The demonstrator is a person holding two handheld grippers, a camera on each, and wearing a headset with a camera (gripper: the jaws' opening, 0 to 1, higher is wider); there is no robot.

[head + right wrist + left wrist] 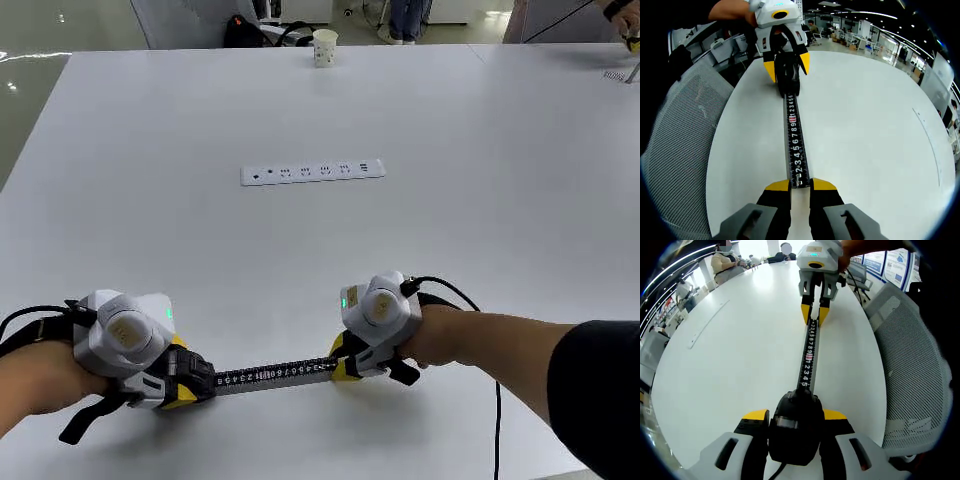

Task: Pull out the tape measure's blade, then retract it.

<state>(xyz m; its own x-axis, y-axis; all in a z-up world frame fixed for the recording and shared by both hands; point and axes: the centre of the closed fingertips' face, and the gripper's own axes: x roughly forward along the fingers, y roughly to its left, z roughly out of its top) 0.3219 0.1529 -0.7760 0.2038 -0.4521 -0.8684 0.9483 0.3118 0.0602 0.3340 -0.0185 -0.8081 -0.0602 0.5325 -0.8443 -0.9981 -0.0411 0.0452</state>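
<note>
Left gripper [188,382] and right gripper [345,362]: white-grey housings, black jaws tipped yellow, small green lights [343,300]. Black cables [450,290] off both housings. Dark long sleeve [600,390] on right arm.

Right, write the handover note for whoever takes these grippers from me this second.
Left gripper: shut on the tape measure case, low over the table.
Right gripper: shut on the free end of the blade.
The blade runs straight between the two grippers, just above the table near its front edge. A power strip lies mid-table and a paper cup stands at the far edge, both well away.
Done: blade pulled out of the case.
Left: pull further if more length is wanted, then guide the blade back into the case.
</note>
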